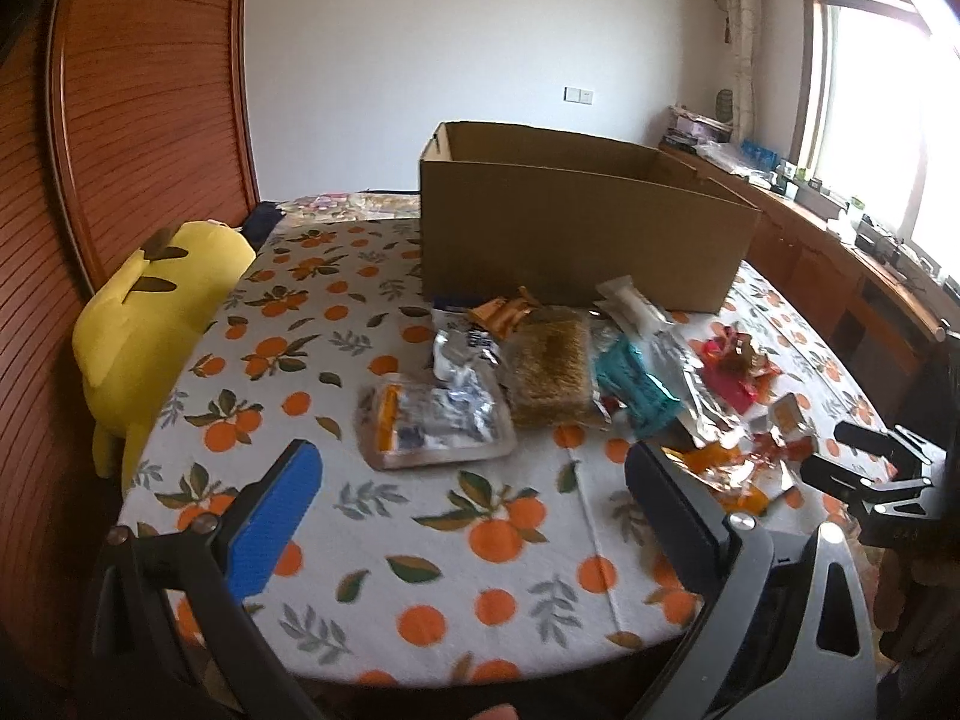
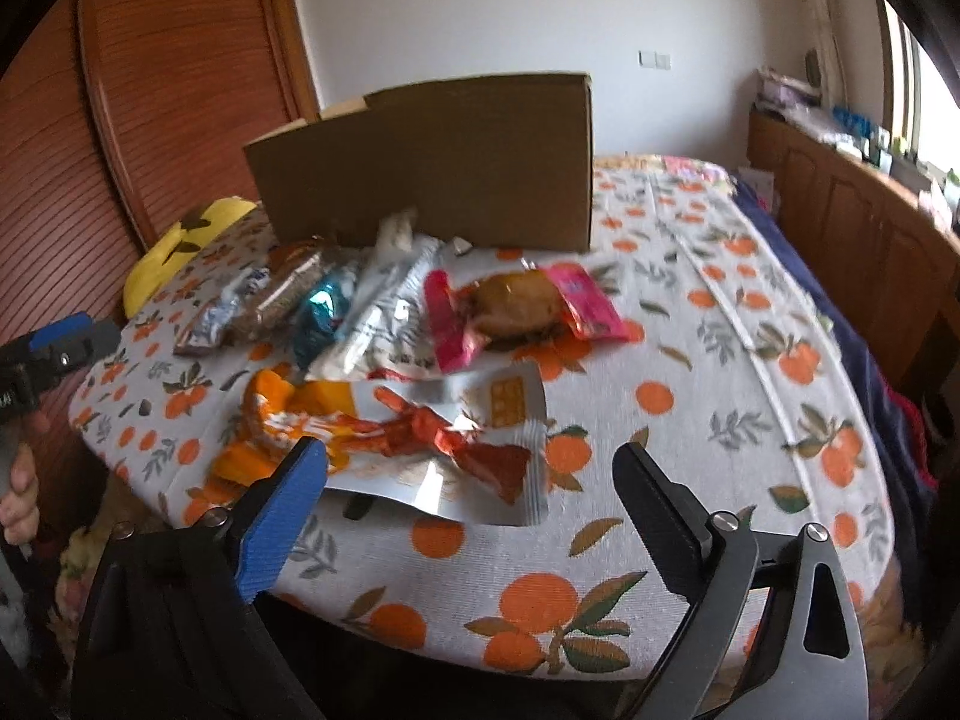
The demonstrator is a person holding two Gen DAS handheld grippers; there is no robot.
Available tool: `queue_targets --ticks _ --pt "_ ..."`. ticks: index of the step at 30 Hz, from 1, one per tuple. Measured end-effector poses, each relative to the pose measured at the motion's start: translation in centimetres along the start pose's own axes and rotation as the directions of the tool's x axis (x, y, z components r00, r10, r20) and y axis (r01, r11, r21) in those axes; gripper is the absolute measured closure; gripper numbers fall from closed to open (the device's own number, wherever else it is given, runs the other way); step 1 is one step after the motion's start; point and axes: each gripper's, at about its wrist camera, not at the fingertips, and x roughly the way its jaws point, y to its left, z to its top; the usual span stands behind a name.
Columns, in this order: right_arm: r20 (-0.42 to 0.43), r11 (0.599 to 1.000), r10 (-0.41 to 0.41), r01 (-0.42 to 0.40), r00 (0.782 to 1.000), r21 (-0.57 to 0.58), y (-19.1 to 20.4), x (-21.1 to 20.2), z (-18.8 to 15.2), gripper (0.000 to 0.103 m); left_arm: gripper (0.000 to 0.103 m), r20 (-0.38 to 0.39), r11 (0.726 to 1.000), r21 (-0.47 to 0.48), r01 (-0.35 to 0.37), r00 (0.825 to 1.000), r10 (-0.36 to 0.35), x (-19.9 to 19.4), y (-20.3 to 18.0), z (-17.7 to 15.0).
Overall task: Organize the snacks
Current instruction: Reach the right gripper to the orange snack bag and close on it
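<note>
Several snack packets lie in a loose pile on an orange-print tablecloth (image 1: 420, 546) in front of an open cardboard box (image 1: 576, 240). In the left wrist view, a clear packet (image 1: 435, 423) is nearest, with a brown packet (image 1: 549, 372) and a teal packet (image 1: 633, 387) behind. My left gripper (image 1: 474, 474) is open and empty, short of the clear packet. In the right wrist view, my right gripper (image 2: 471, 471) is open and empty over a white and orange packet (image 2: 432, 438). A pink packet (image 2: 516, 309) lies beyond, before the box (image 2: 432, 162).
A yellow plush toy (image 1: 156, 324) sits at the table's left edge by a wooden slatted door (image 1: 120, 120). A wooden cabinet (image 1: 840, 276) with clutter runs under the window on the right. My right gripper shows at the left wrist view's right edge (image 1: 870, 468).
</note>
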Motion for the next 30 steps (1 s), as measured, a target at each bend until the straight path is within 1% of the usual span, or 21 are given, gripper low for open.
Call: queue_targets --ticks 2,3,5,9,11,12,13,14,15,16,17,18,19,24,26,30 --pt "-0.008 1.000 0.013 -0.013 1.000 0.015 -0.3 0.1 -0.1 0.014 0.002 -0.004 1.000 -0.010 -0.007 1.000 0.007 0.4 0.6 0.2" --pt "-0.014 0.999 0.025 -0.025 1.000 0.024 -0.4 0.2 -0.2 0.015 0.002 -0.010 1.000 -0.022 -0.002 1.000 0.002 0.7 1.0 0.3" --pt "-0.025 0.999 0.038 -0.037 0.999 0.040 -0.7 0.4 -0.4 0.022 0.002 -0.016 0.999 -0.041 0.006 1.000 -0.006 0.9 1.5 0.3" --pt "-0.056 0.996 0.070 -0.067 0.996 0.061 -0.8 0.5 -1.0 0.031 0.002 -0.022 0.999 -0.043 0.000 1.000 -0.001 1.7 1.9 0.1" --pt "-0.066 0.996 0.074 -0.070 0.995 0.064 -0.7 0.7 -1.0 0.041 0.002 -0.028 0.999 -0.042 -0.003 1.000 0.002 2.1 1.9 0.2" --pt "-0.064 0.996 0.065 -0.062 0.996 0.060 -0.7 0.8 -1.0 0.044 0.002 -0.028 0.999 -0.043 -0.002 1.000 0.001 2.4 1.9 0.3" --pt "-0.066 0.997 0.062 -0.058 0.996 0.060 -0.7 0.9 -0.9 0.048 0.002 -0.027 0.999 -0.044 0.001 1.000 -0.002 2.6 2.0 0.4" --pt "-0.067 0.996 0.060 -0.056 0.996 0.063 -0.8 1.0 -0.9 0.055 0.002 -0.024 0.999 -0.045 0.005 1.000 -0.006 2.9 2.0 0.5" --pt "-0.069 0.997 0.055 -0.050 0.996 0.065 -0.8 1.1 -0.8 0.059 0.002 -0.023 0.999 -0.045 0.009 1.000 -0.010 3.0 2.0 0.7" --pt "-0.074 0.997 0.049 -0.044 0.996 0.065 -0.9 1.2 -0.7 0.069 0.002 -0.018 0.999 -0.043 0.011 1.000 -0.012 3.2 2.0 0.8" --pt "-0.075 0.997 0.043 -0.038 0.996 0.063 -1.0 1.3 -0.7 0.075 0.002 -0.012 0.999 -0.039 0.007 1.000 -0.008 3.3 2.0 0.9" --pt "-0.075 0.998 0.035 -0.030 0.997 0.063 -1.1 1.3 -0.6 0.078 0.002 -0.003 0.999 -0.035 0.002 1.000 -0.002 3.4 2.1 1.0" --pt "-0.076 0.997 0.032 -0.028 0.997 0.065 -1.2 1.4 -0.6 0.085 0.002 0.000 0.999 -0.032 0.001 1.000 -0.001 3.5 2.1 1.2" --pt "-0.067 0.996 0.052 -0.046 0.996 0.081 -1.8 1.2 -0.6 0.092 0.002 0.007 0.999 -0.021 0.045 0.999 -0.045 4.0 2.1 1.7" --pt "-0.054 0.995 0.052 -0.048 0.997 0.084 -1.8 0.8 -0.6 0.100 0.002 0.005 0.998 -0.011 0.058 0.998 -0.057 4.0 1.9 1.9" --pt "-0.017 0.994 0.064 -0.062 0.998 0.085 -1.8 -0.3 -0.2 0.102 0.002 -0.029 0.996 -0.007 0.086 0.996 -0.087 4.0 1.6 1.8"
